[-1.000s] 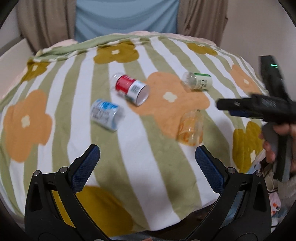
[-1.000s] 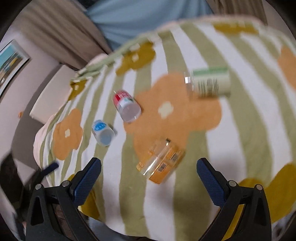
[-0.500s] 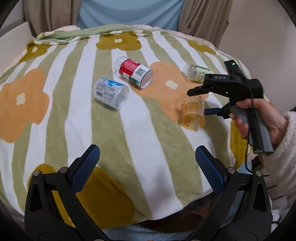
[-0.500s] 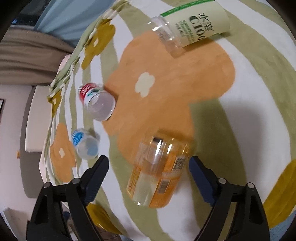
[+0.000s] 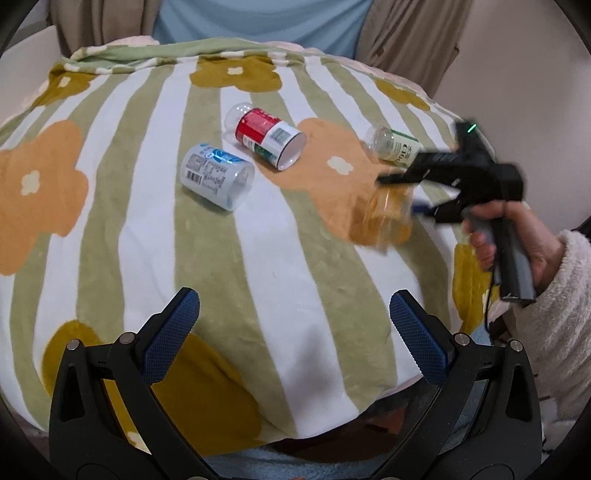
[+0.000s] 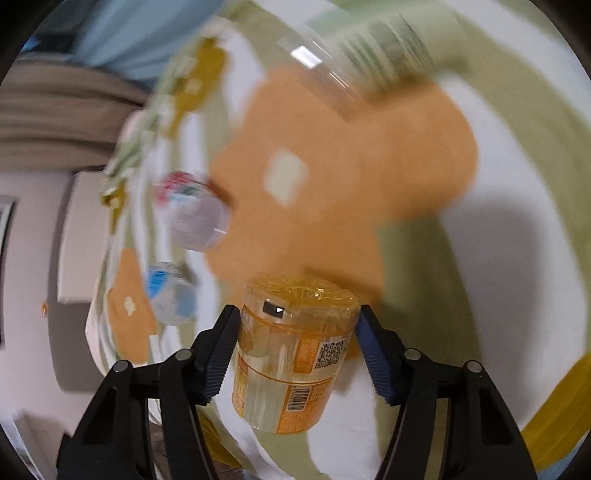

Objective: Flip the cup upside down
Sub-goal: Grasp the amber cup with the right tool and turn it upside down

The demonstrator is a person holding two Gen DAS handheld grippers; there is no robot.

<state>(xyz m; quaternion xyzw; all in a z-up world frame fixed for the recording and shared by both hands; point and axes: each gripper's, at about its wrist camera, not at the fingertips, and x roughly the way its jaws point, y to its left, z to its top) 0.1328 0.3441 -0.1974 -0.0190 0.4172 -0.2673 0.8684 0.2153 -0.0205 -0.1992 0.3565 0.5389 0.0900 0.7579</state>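
A clear orange-labelled cup (image 6: 295,350) sits between the fingers of my right gripper (image 6: 297,325), which is shut on its sides. In the left wrist view the same cup (image 5: 388,218) is blurred and lifted off the striped flower blanket (image 5: 258,258), held by the right gripper (image 5: 410,195) at the right. My left gripper (image 5: 291,317) is open and empty, low over the blanket's near edge.
Three other cups lie on their sides on the blanket: a blue-labelled one (image 5: 218,177), a red-labelled one (image 5: 269,133) and a green-labelled one (image 5: 393,144). Curtains (image 5: 406,33) and a wall stand behind. The blanket drops off at the front and right.
My right gripper has closed on the orange cup and raised it off the blanket. The left gripper has stayed open and nearly still.
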